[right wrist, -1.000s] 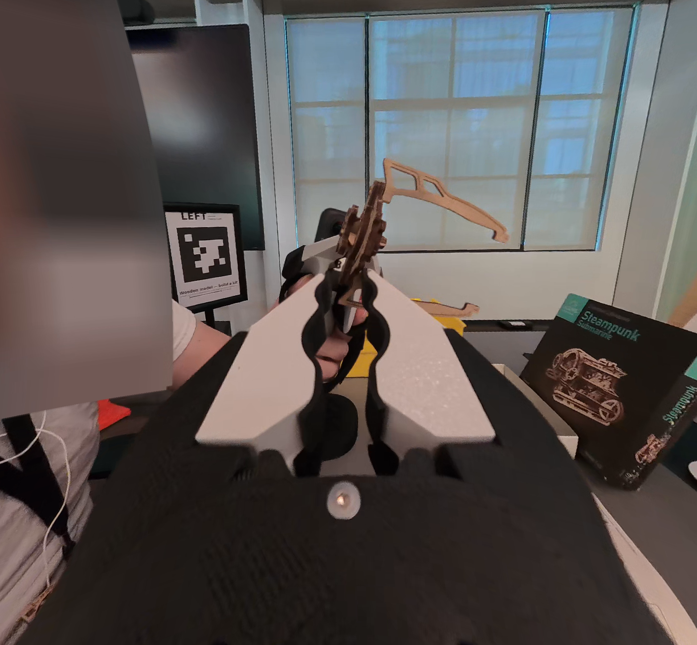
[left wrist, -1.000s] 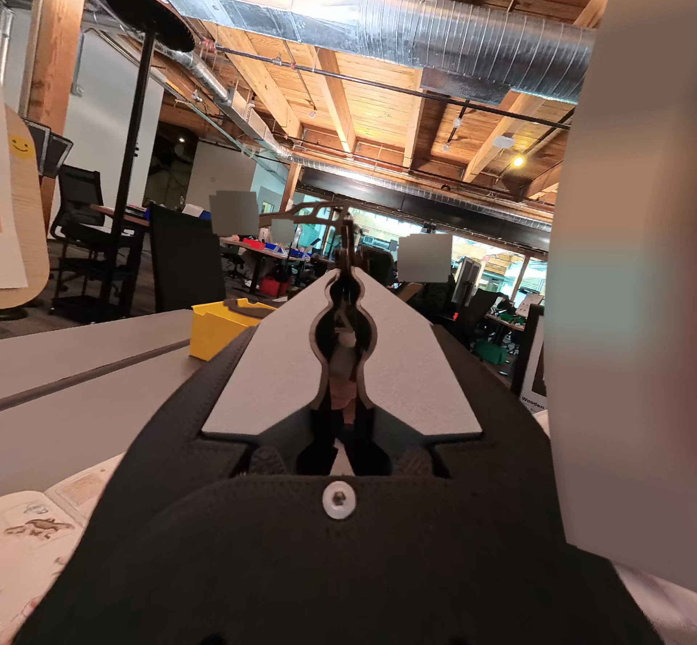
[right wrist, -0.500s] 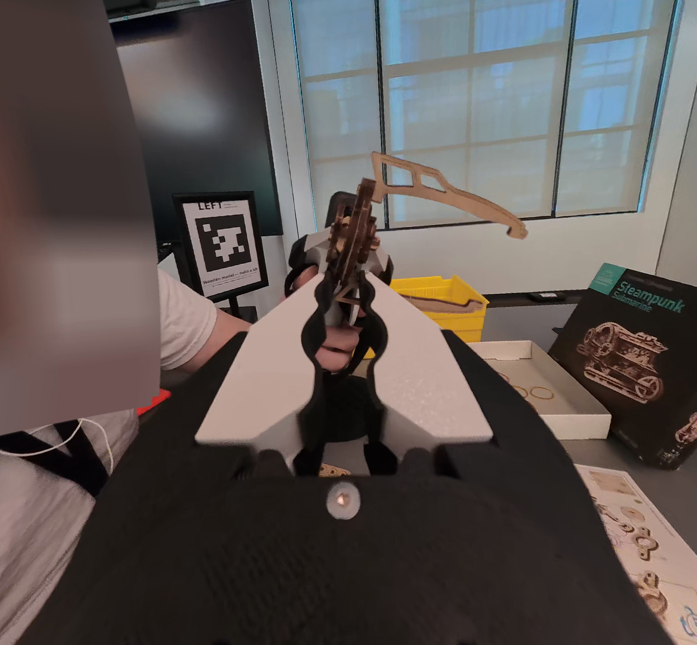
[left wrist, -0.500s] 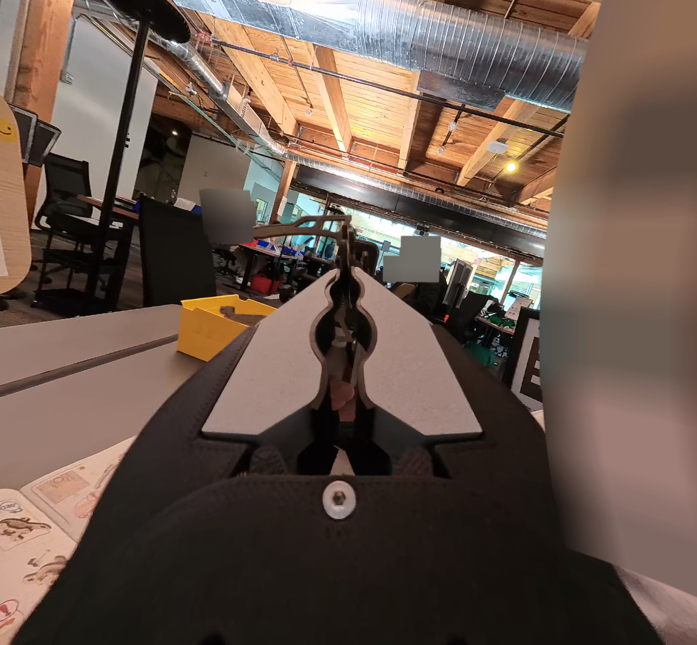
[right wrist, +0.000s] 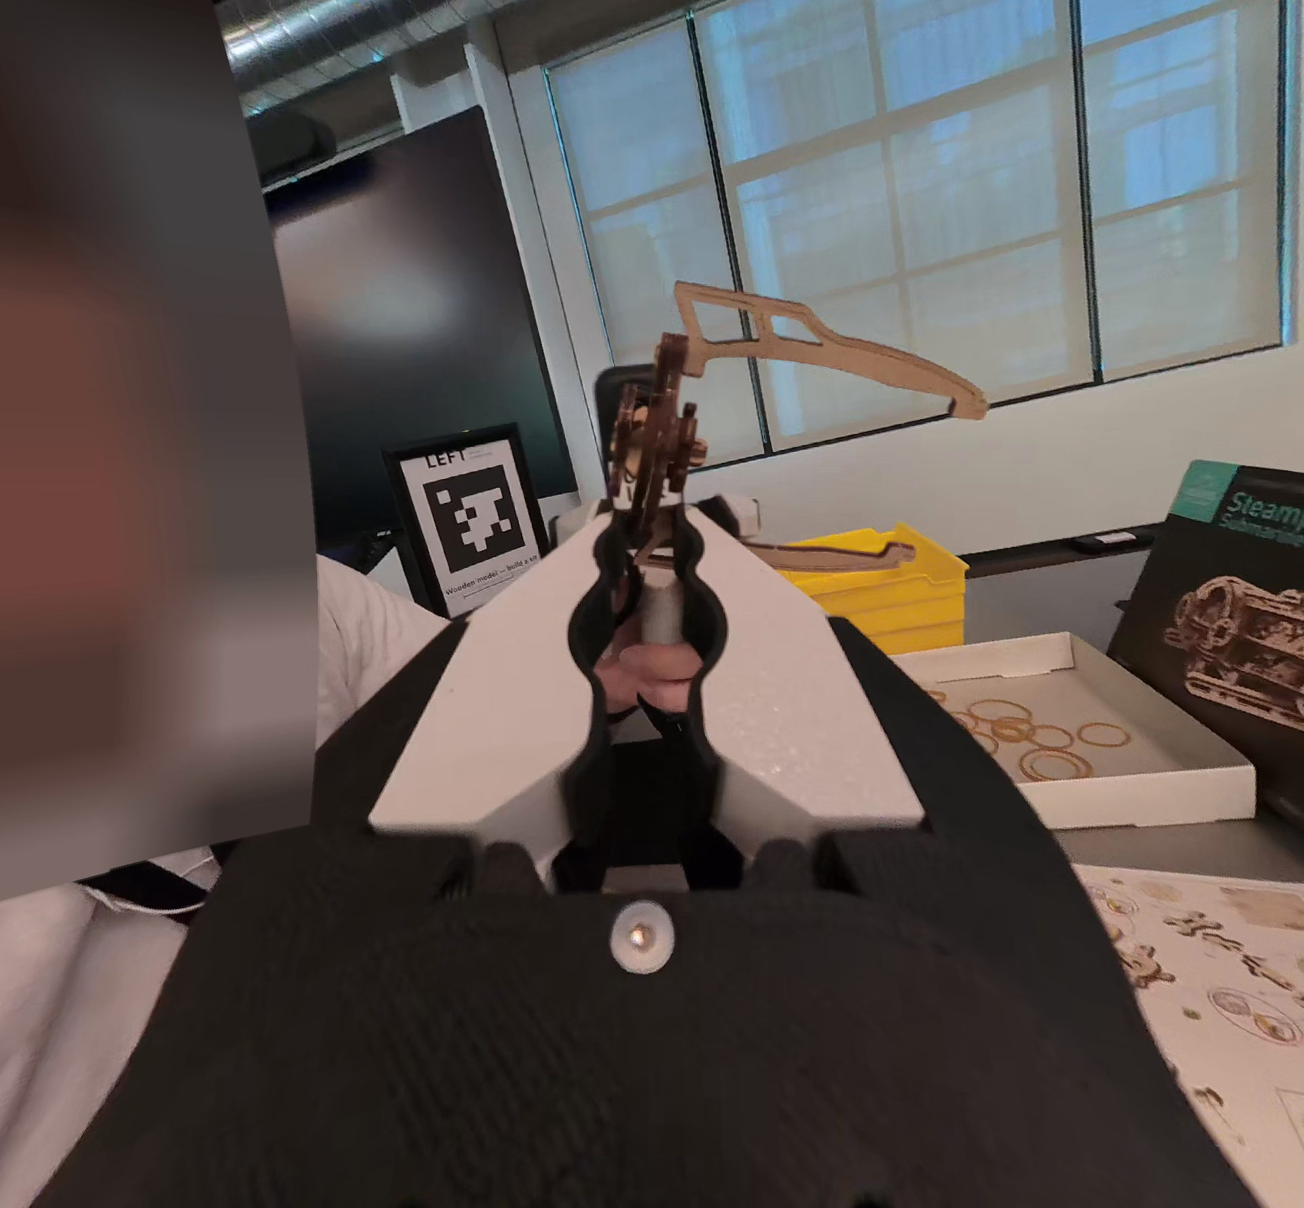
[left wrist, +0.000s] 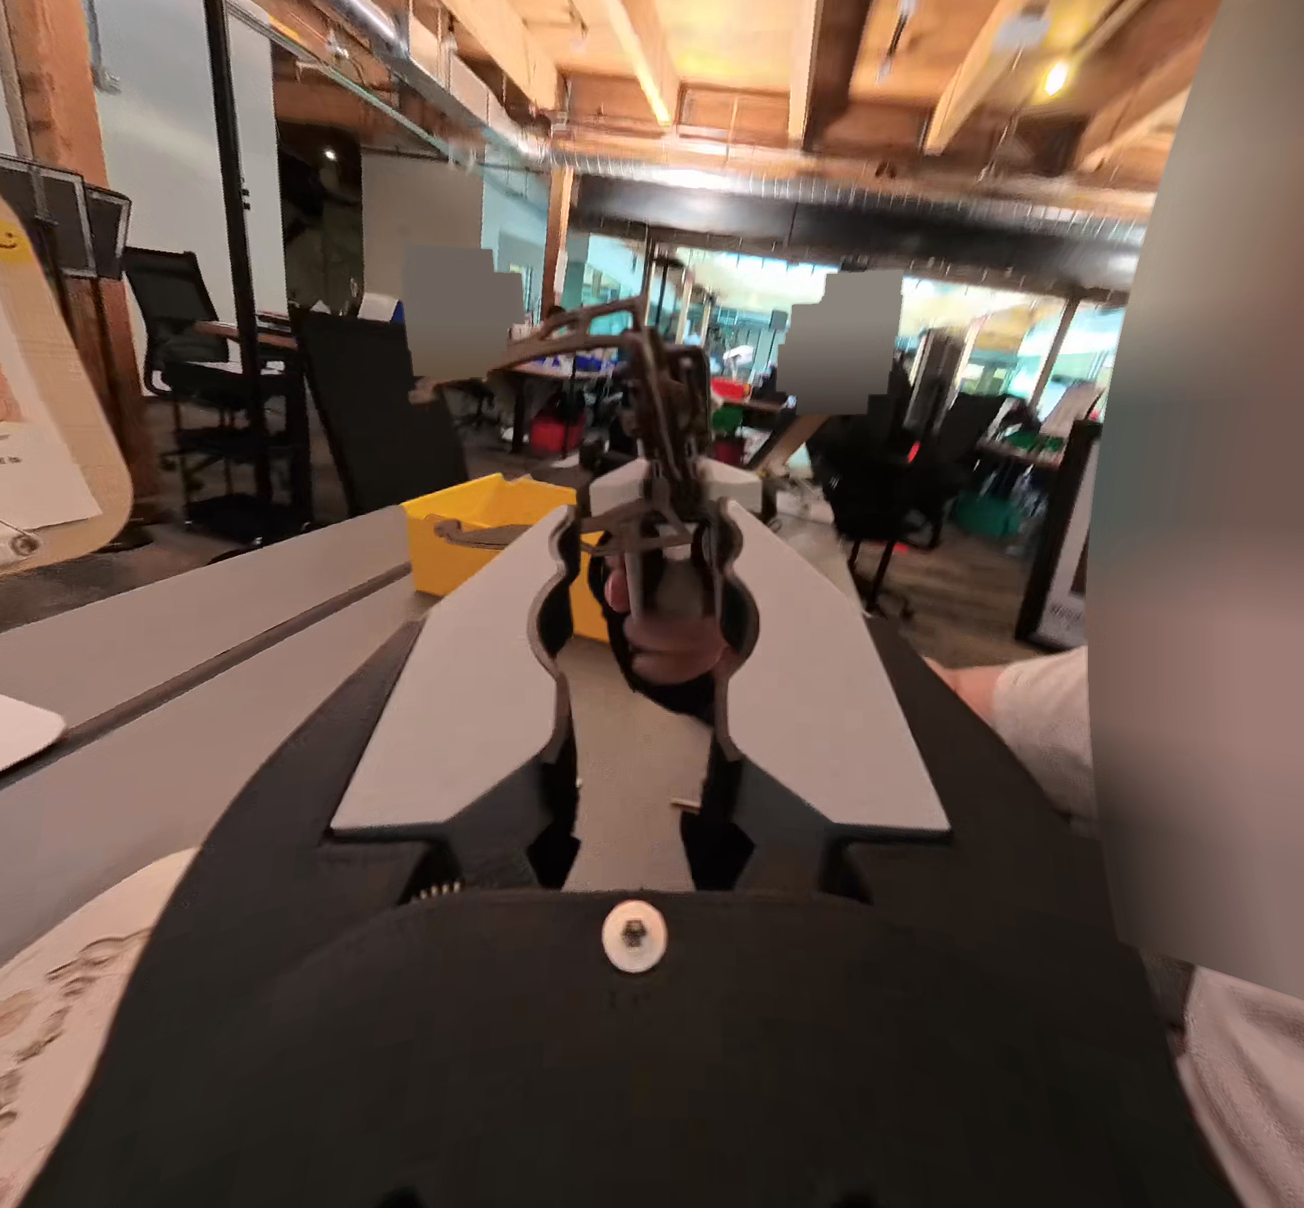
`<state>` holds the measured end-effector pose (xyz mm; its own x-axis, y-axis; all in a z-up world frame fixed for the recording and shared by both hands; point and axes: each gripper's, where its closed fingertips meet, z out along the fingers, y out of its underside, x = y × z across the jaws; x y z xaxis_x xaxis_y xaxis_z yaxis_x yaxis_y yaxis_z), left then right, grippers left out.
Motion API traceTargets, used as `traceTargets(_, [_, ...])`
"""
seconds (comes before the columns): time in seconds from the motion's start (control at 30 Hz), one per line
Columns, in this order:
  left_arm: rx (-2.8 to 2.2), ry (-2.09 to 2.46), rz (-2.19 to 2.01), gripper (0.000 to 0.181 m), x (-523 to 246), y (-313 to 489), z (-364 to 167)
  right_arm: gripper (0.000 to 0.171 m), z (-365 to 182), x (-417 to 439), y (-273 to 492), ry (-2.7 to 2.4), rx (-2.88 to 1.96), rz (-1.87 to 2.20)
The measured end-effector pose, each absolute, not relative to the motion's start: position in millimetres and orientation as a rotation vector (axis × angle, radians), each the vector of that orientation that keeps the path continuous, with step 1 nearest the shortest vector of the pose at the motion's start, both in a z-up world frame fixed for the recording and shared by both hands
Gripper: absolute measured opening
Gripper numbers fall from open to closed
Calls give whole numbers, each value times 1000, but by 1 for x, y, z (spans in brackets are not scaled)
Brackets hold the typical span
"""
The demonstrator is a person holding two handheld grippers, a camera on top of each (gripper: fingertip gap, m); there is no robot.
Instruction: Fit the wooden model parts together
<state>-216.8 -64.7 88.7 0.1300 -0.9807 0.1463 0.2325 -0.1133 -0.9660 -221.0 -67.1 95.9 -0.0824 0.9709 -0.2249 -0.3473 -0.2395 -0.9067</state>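
Note:
The wooden model (right wrist: 656, 440) is a cluster of gears and plates with a long curved arm (right wrist: 847, 348) reaching up and right. My right gripper (right wrist: 646, 528) is shut on its lower edge and holds it up in the air. In the left wrist view the same model (left wrist: 663, 412) stands just past my left gripper (left wrist: 646, 525). The left jaws are spread, and a thin wooden crosspiece lies between the tips. The right gripper's white fingers (left wrist: 734, 486) show behind the model. A hand shows below the model in both views.
A yellow bin (right wrist: 882, 581) holds a flat wooden part on the grey table (left wrist: 176, 645). A white tray (right wrist: 1199, 800) with several wooden rings, a dark kit box (right wrist: 1235, 609) and an instruction sheet (right wrist: 1199, 962) lie to the right. A framed marker sign (right wrist: 473, 510) stands behind. The grippers are tip to tip, or close to it.
My left gripper has opened and let go of the model. Both grippers have tilted down, so more of the table shows. My right gripper still holds the model.

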Motion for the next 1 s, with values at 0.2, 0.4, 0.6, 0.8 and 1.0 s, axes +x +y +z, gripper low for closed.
traceTargets(0.2, [-1170,921,-1241,10,-215,-70,87,10,94,-223,-68,-846,-1090,1593])
traceTargets(0.4, [-1199,911,-1299,11,-216,-70,87,10,93,-222,-68,-831,-1099,1677])
traceTargets(0.6, [-1203,899,-1316,11,-215,-72,88,11,93,-222,-70,-857,-1104,1667])
traceTargets(0.8, [-1204,893,-1306,10,-215,-72,88,11,92,-223,-70,-863,-1117,1658])
traceTargets(1.0, [-1195,875,-1292,24,-219,-68,92,11,92,-225,-73,-894,-1113,1647])
